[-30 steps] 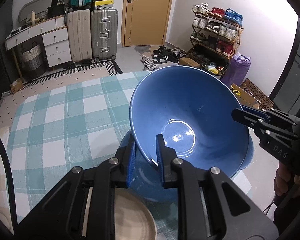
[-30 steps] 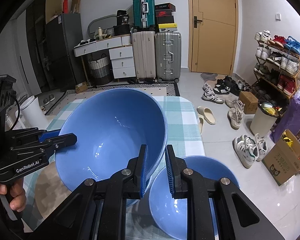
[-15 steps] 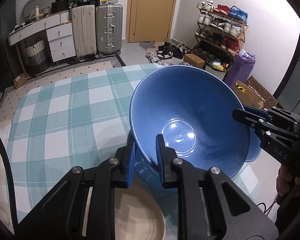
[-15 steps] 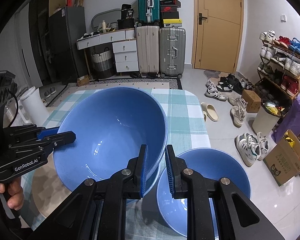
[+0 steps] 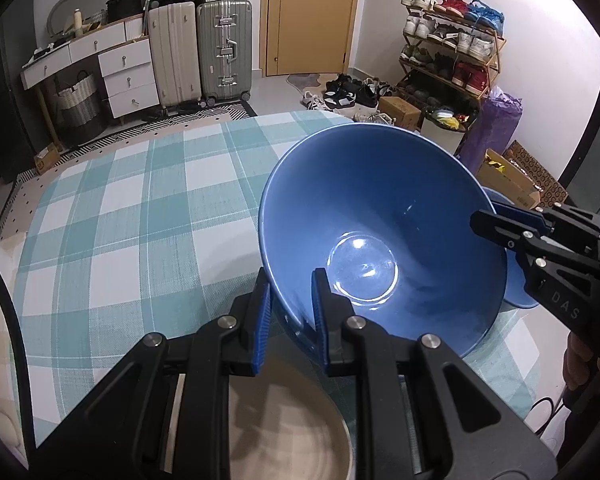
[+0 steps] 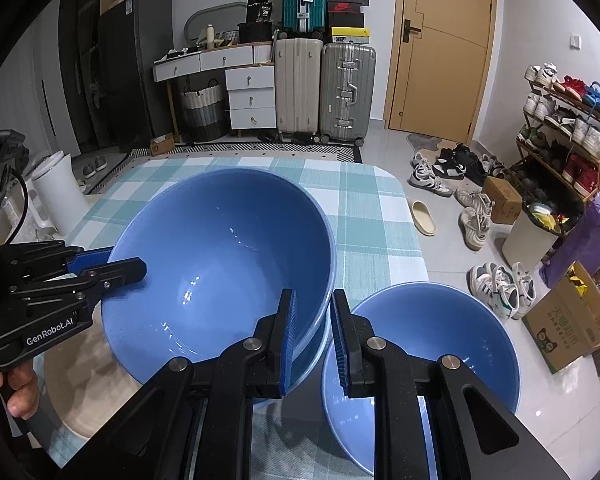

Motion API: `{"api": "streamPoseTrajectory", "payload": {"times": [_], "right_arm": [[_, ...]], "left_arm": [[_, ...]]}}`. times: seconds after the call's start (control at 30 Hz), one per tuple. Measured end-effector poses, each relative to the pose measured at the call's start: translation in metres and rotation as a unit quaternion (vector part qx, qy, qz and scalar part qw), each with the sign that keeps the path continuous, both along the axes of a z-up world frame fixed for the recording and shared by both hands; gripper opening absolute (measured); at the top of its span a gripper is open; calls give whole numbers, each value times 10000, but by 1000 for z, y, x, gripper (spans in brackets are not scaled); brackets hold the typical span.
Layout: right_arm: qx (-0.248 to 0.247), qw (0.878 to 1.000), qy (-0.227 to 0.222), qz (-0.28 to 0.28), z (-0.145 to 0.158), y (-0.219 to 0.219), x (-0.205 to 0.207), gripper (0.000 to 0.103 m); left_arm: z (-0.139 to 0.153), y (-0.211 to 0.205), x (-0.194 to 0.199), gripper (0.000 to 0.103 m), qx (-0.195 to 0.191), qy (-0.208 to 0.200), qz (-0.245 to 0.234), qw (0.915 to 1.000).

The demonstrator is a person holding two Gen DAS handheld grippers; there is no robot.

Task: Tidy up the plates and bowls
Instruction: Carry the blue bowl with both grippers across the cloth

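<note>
The left gripper (image 5: pixel 290 312) is clamped on the near rim of the large blue bowl (image 5: pixel 380 240), one finger inside the wall and one outside, while the right gripper (image 6: pixel 310 340) pinches the opposite rim the same way, so the bowl is carried between both. It sits low over the checked bench (image 5: pixel 120 220), and in the right wrist view a second blue rim (image 6: pixel 316 354) shows just beneath it, which suggests it is nesting into another bowl of the same kind; whether it is fully seated cannot be told. A further blue bowl (image 6: pixel 420 352) rests just beside it at the bench's edge, and a beige plate (image 5: pixel 284 436) lies under the left gripper. To finish this step well, I would keep both grips level so the bowl goes down flat, lower it until the walls meet evenly all round, and only then ease the fingers apart, one gripper at a time. The inner fingers should lift straight up and out, since dragging them sideways could tip the stack or push it toward the neighbouring bowl and the bench edge.
</note>
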State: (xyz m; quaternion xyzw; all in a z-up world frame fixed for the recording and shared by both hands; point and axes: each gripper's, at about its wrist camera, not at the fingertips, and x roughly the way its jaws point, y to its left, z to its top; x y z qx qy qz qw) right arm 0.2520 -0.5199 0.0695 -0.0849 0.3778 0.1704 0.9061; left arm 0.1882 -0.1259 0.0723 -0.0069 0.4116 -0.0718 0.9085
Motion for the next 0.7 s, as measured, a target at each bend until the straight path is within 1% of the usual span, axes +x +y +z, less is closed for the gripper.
{"api": "streamPoseTrajectory", "payload": {"times": [0.23, 0.43, 0.7], "right_arm": [[-156, 9999, -33, -37, -12, 6, -2, 18], [-258, 9996, -61, -31, -22, 9, -1, 18], [-363, 9993, -69, 5, -32, 12, -3, 18]], "left_arm": [[-19, 0, 7, 15, 111, 45, 15, 9999], [-33, -3, 12, 16, 300, 38, 51, 9995], [-45, 1, 16, 16, 323, 116, 11, 9994]]}}
